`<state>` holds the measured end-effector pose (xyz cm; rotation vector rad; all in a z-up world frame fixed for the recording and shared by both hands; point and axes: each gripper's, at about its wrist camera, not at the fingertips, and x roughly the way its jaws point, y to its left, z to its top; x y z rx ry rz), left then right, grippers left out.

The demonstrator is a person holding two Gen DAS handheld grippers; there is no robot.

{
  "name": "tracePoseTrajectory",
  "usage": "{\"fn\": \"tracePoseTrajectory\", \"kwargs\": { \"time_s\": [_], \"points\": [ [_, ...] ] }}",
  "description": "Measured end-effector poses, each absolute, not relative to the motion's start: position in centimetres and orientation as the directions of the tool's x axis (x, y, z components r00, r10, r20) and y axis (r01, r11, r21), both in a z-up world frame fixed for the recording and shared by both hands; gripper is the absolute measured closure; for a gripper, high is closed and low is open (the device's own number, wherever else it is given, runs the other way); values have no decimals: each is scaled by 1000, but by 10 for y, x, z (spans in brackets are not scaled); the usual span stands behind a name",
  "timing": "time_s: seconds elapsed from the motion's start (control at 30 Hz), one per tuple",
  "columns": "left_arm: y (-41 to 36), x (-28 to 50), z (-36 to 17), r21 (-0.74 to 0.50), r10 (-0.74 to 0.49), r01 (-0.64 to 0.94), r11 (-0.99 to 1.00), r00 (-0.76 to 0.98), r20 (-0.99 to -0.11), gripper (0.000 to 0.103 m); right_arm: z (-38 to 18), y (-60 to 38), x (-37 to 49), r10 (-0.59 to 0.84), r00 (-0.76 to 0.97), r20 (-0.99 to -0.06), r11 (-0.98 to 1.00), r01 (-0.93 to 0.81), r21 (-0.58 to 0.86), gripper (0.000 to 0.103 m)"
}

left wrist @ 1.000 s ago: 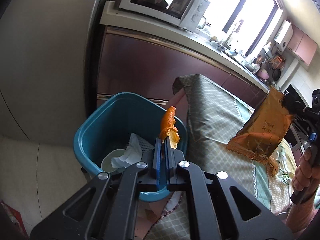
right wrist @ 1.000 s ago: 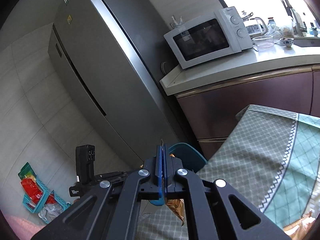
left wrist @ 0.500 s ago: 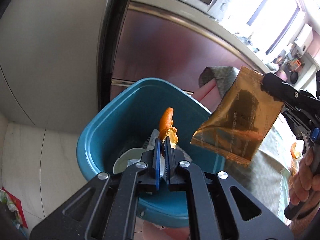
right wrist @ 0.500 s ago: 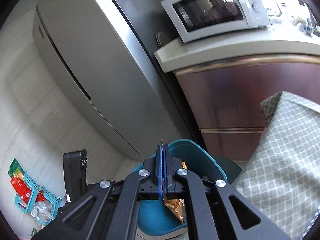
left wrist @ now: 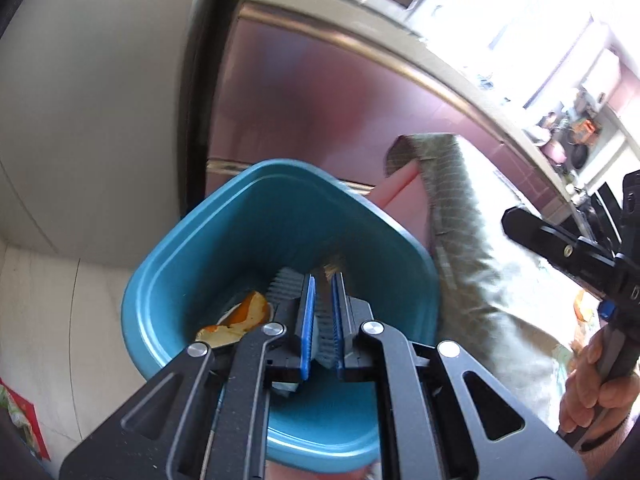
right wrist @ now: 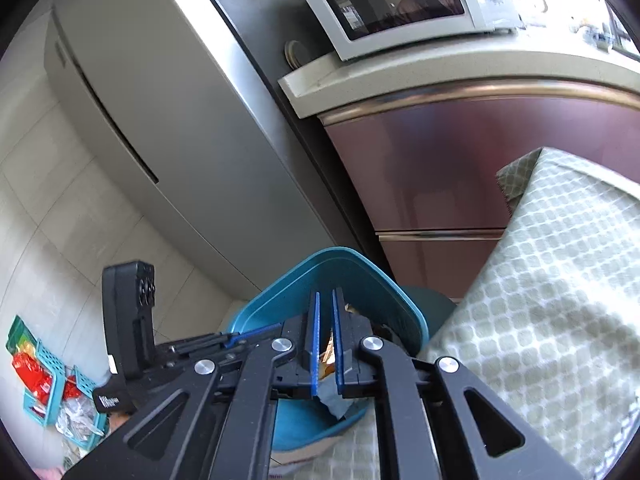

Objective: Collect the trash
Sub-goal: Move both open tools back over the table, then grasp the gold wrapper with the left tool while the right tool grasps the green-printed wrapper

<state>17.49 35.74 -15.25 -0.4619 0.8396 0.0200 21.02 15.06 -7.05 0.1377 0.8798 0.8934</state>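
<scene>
Left gripper (left wrist: 322, 280): jaws parted a little, nothing between them, poised over the bin mouth.
Right gripper (right wrist: 325, 300): jaws slightly apart, nothing pinched; gold wrapper (right wrist: 329, 354) seen through the gap, below, apparently dropped free.
Orange peel (left wrist: 236, 318): down in the teal trash bin (left wrist: 200, 248), just left of the left jaws, long axis slanting near-left to far-right.
Bin from claws: directly beneath both.
Table with checked cloth (right wrist: 560, 280): right of the bin; likely source of further trash, right gripper nearer.
</scene>
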Motion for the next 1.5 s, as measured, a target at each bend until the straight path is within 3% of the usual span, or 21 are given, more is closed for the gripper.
{"fn": "tracePoseTrajectory", "kwargs": {
  "time_s": [0.23,0.43,0.67,0.83,1.17,1.33,1.4,1.5],
  "points": [
    [317,168,-109,-387,-229,-52,921,731,-643,92,-41,92,174,749,350,-563,628,-647,432,84],
    [253,166,-80,-379,-357,142,914,727,-587,86,-18,10,138,718,458,-524,683,-609,404,74],
    [154,166,-70,-402,-550,376,835,616,-565,69,-17,-101,102,575,616,-539,818,-421,392,68],
    [83,160,-84,-418,-630,478,772,496,-597,67,-24,-175,74,442,699,-562,887,-249,388,60],
    [11,172,-122,-492,-679,492,718,344,-648,62,-67,-269,37,288,719,-632,917,-16,399,51],
    [7,174,-130,-522,-680,454,722,327,-656,53,-85,-278,30,298,701,-648,899,22,437,46],
    [5,177,-134,-536,-684,441,720,319,-656,53,-88,-281,29,316,699,-642,886,24,463,39],
    [1,183,-136,-557,-691,423,715,306,-655,52,-93,-279,30,330,692,-642,880,21,475,38]
  ]
}}
